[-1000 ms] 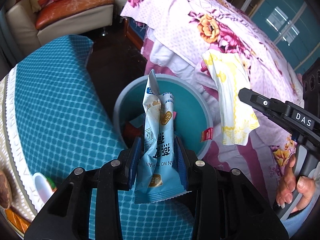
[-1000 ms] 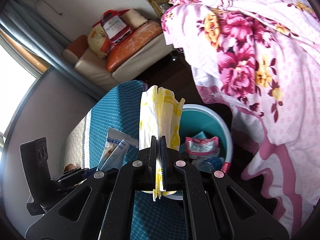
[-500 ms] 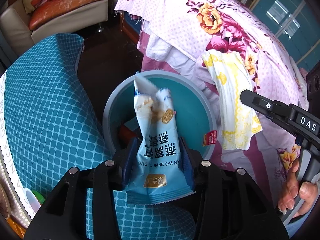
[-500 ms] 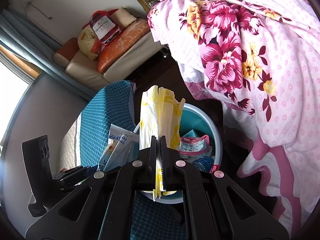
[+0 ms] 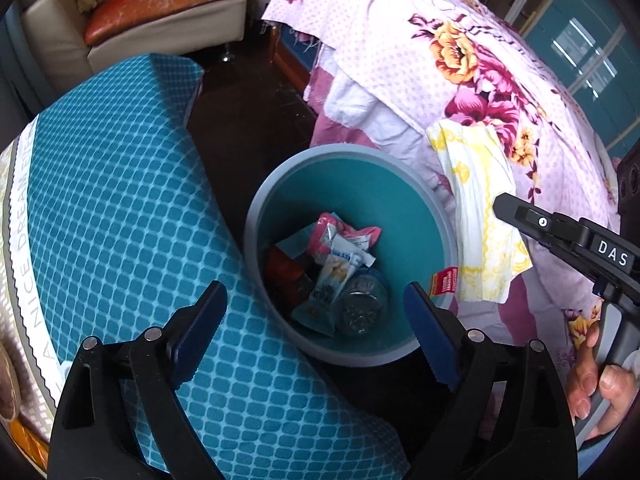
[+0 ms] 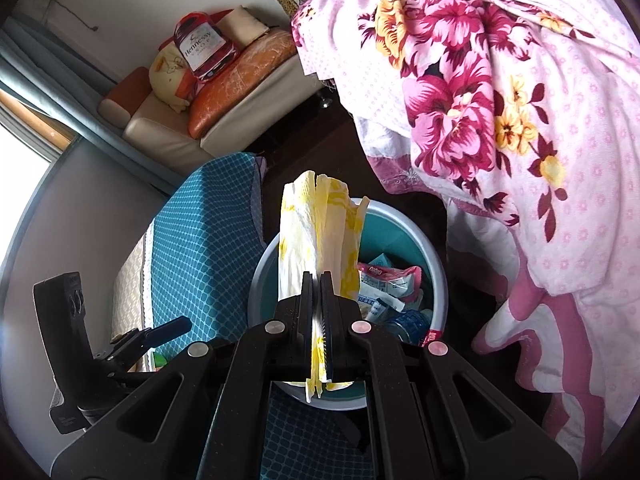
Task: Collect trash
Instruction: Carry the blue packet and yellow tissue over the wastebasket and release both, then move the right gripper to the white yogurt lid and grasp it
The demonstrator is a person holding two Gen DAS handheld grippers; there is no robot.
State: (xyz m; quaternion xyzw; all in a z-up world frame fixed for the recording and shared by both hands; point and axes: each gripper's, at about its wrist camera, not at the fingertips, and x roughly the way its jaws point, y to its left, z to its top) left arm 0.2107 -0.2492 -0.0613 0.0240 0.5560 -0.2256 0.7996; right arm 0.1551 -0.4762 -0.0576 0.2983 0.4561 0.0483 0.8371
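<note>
Left gripper (image 5: 316,312) gapes wide with nothing in it, right above the teal trash bin (image 5: 424,196), where a pale blue snack packet (image 5: 330,284) lies among wrappers just ahead of its fingertips. Right gripper (image 6: 317,280) is clamped tight on a yellow-patterned napkin (image 6: 316,232), bin just beyond.

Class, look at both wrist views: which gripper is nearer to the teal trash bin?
Left. The left gripper hangs open directly over the teal trash bin; the right gripper, shut on the yellow napkin, sits beside its rim.
</note>
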